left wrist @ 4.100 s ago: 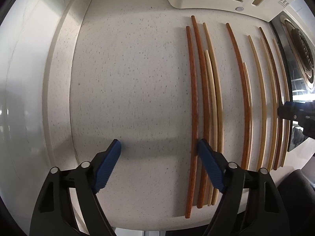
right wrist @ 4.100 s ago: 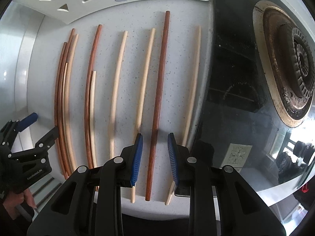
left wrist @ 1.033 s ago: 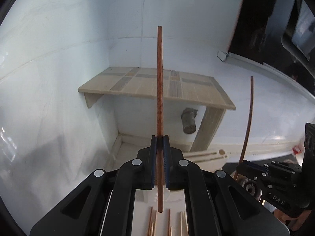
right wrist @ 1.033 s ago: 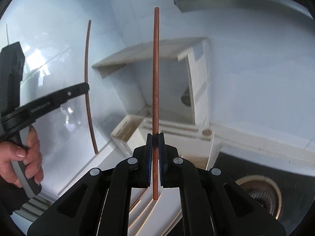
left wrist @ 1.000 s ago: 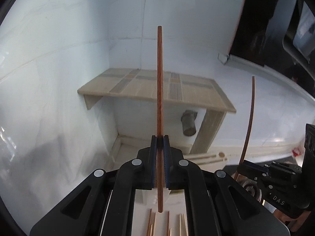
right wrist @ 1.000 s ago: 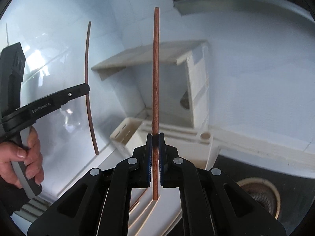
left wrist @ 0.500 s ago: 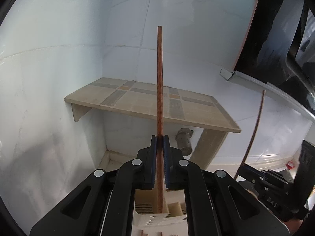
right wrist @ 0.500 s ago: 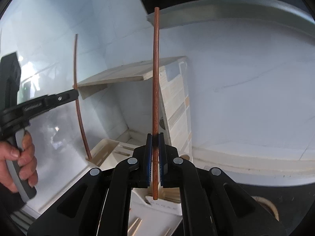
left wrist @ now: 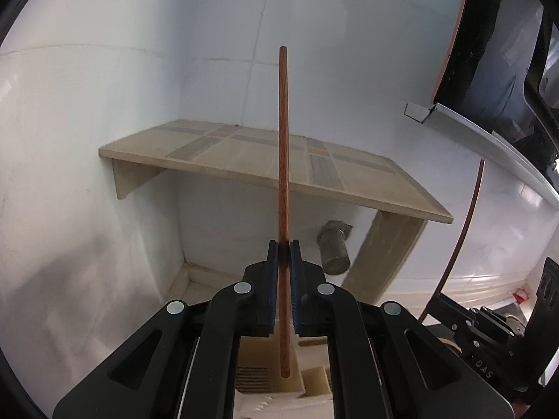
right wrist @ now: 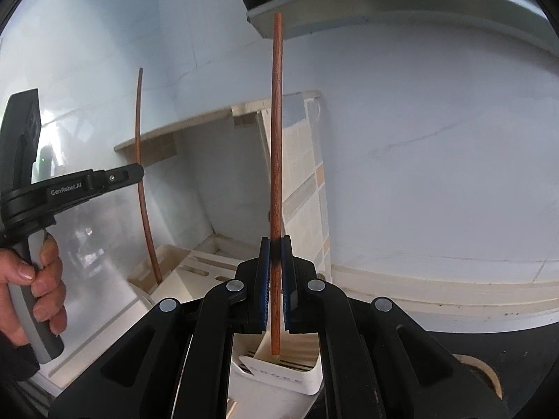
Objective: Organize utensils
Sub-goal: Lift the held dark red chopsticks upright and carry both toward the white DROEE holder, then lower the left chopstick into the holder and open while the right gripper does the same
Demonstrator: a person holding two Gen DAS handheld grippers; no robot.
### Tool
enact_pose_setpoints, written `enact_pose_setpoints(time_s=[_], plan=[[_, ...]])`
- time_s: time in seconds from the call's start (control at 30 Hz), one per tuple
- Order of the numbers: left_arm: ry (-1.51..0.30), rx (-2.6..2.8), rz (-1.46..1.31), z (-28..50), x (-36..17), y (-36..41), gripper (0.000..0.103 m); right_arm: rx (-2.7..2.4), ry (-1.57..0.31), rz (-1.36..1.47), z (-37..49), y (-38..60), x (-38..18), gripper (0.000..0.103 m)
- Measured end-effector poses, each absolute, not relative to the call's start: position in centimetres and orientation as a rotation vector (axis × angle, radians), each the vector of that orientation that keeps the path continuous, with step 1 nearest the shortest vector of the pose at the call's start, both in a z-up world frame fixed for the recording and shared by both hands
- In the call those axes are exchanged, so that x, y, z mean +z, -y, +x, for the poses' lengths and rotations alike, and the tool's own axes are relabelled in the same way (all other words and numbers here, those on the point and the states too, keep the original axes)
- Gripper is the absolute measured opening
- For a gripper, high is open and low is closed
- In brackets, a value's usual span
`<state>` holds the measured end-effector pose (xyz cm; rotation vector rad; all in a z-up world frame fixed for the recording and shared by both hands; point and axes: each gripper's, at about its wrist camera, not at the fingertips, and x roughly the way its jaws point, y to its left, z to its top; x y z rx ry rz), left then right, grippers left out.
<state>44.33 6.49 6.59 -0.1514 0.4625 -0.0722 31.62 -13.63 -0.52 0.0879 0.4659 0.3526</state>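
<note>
In the left wrist view my left gripper (left wrist: 284, 248) is shut on a dark red-brown chopstick (left wrist: 282, 139), held upright. Its lower end hangs just over the cream slotted utensil holder (left wrist: 258, 379). My right gripper (right wrist: 276, 241) is shut on a second dark chopstick (right wrist: 276, 122), also upright, with its tip over a compartment of the white holder (right wrist: 279, 375). The right wrist view shows the left gripper (right wrist: 136, 175) from the side, and the lower end of its chopstick (right wrist: 141, 181) meets the holder's far end. At the right of the left wrist view is the right gripper (left wrist: 450, 309).
A wooden shelf (left wrist: 227, 153) stands against the white tiled wall behind the holder, with a metal cylinder (left wrist: 333, 248) under it. A range hood (right wrist: 401, 3) hangs above. A stove burner (right wrist: 484, 370) lies on the black hob at the right. A hand (right wrist: 38, 279) grips the left handle.
Both grippers have sunk with their chopsticks still upright. The loose chopsticks on the counter have dropped out of view, and the holder now sits under both tips.
</note>
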Motion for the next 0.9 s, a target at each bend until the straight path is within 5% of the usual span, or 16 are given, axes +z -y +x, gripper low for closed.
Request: enact_pose_setpoints(time_s=[0.6,0.73,0.9], plan=[[-0.473,-0.082,-0.174,44.3,4.8,-7.8,0.006,0.335,-0.495,0.046,32.0,12.6,-2.0,0.007],[-0.471,-0.077,-0.166,43.6,5.4,-8.2,0.006,0.332,-0.493,0.052,31.8,12.6,-1.8,0.033],[-0.474,-0.069,-0.156,42.9,6.2,-8.4,0.006,0.311,-0.502,0.064,31.3,13.0,-1.6,0.033]])
